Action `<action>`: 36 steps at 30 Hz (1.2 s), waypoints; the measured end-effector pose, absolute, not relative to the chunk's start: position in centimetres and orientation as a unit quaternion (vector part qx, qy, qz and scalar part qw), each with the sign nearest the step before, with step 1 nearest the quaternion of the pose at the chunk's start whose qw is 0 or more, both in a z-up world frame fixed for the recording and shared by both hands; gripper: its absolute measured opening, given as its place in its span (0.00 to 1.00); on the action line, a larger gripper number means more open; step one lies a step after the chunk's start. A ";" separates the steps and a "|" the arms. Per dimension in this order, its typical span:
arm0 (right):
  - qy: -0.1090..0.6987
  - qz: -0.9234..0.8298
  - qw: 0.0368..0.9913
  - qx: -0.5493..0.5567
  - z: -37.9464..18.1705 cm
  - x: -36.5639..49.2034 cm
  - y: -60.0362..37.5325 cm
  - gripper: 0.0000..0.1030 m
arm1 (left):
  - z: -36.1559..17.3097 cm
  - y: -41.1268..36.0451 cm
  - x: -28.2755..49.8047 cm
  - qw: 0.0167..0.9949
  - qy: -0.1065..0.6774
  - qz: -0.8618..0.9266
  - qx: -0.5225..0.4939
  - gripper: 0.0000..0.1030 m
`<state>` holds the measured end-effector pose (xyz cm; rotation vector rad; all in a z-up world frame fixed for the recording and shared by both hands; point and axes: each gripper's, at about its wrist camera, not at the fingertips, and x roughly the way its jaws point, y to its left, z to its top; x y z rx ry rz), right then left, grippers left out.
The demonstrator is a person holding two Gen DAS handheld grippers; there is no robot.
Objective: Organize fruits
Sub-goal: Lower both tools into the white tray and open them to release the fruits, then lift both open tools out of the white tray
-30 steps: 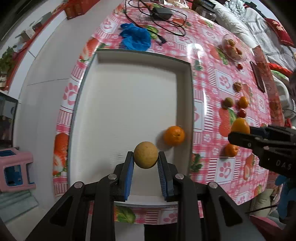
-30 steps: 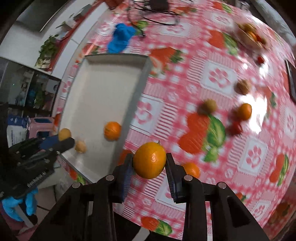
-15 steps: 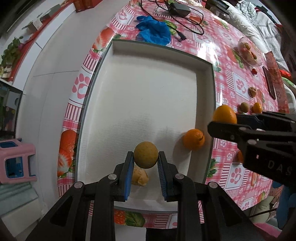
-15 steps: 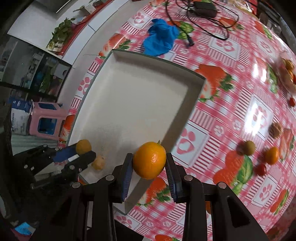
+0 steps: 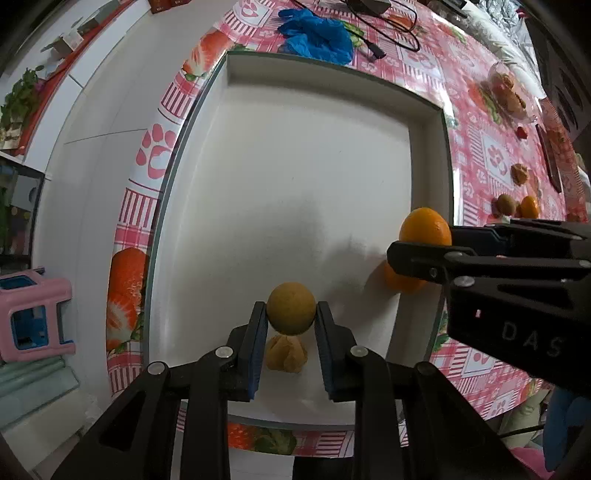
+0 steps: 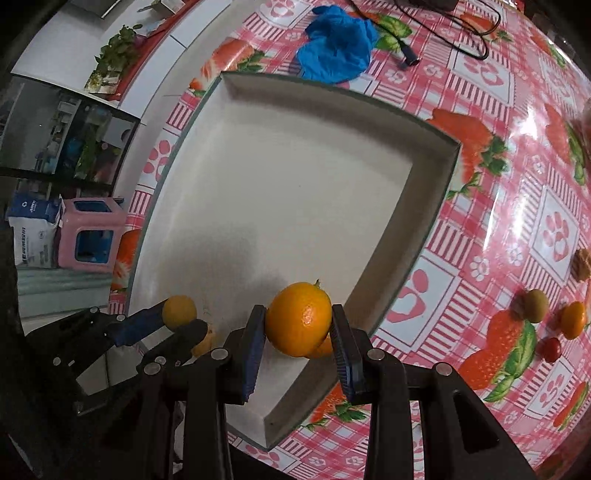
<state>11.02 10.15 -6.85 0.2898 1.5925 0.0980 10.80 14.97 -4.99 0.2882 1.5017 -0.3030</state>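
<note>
My left gripper (image 5: 291,314) points down over the near end of the white tray (image 5: 295,147). A round yellow-brown fruit (image 5: 291,308) sits between its blue pads; the jaws are opening, though the pads still touch it. A small tan wrinkled fruit (image 5: 286,354) lies on the tray floor right under it. My right gripper (image 6: 298,321) is shut on an orange (image 6: 299,319) just above the tray's near right side. A second orange (image 6: 321,349) lies in the tray beneath it, mostly hidden. The left wrist view shows the right gripper (image 5: 421,243) at its right edge.
Loose on the pink patterned tablecloth (image 6: 480,221) to the right lie a greenish fruit (image 6: 535,304), a small orange (image 6: 574,319), a red fruit (image 6: 550,349) and a walnut (image 6: 581,264). A blue glove (image 6: 336,48) and black cable (image 6: 461,33) lie beyond the tray. A pink stool (image 5: 33,317) stands below the table's left edge.
The right gripper carried its orange from over the tablecloth to over the tray, above the orange lying there. The left gripper sank with the yellow-brown fruit, and the tan fruit came into view beneath it.
</note>
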 end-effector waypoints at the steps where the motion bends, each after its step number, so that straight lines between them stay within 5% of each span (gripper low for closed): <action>1: 0.713 0.043 0.688 0.129 -7.0 11.1 10.4 0.35 | -5.0 14.9 10.7 0.711 0.677 -0.135 0.133 0.37; 3: 0.714 0.044 0.687 0.130 -7.1 11.0 10.6 0.36 | -5.0 14.9 10.5 0.714 0.673 -0.130 0.139 0.58; 5: 0.713 0.046 0.687 0.132 -7.2 11.1 10.9 0.36 | -4.9 14.8 10.2 0.718 0.669 -0.126 0.141 0.67; 6: 0.713 0.046 0.687 0.132 -7.1 11.2 10.8 0.36 | -4.8 14.8 10.1 0.719 0.669 -0.126 0.140 0.69; 9: 0.708 0.045 0.691 0.136 -6.8 10.9 10.4 0.67 | -4.6 14.6 9.9 0.718 0.669 -0.126 0.144 0.71; 14: 0.701 0.028 0.699 0.136 -5.9 10.4 9.5 0.70 | -4.1 13.8 9.4 0.718 0.665 -0.132 0.155 0.73; 16: 0.696 0.017 0.706 0.132 -5.5 10.0 8.8 0.95 | -3.8 13.3 9.2 0.719 0.663 -0.135 0.158 0.74; 17: 0.692 0.013 0.709 0.130 -5.2 9.8 8.5 0.98 | -3.7 12.9 9.0 0.720 0.662 -0.135 0.159 0.74; 36: 0.659 -0.072 0.730 0.165 -2.4 4.7 -0.1 0.99 | -2.2 4.5 6.6 0.715 0.638 -0.188 0.215 0.75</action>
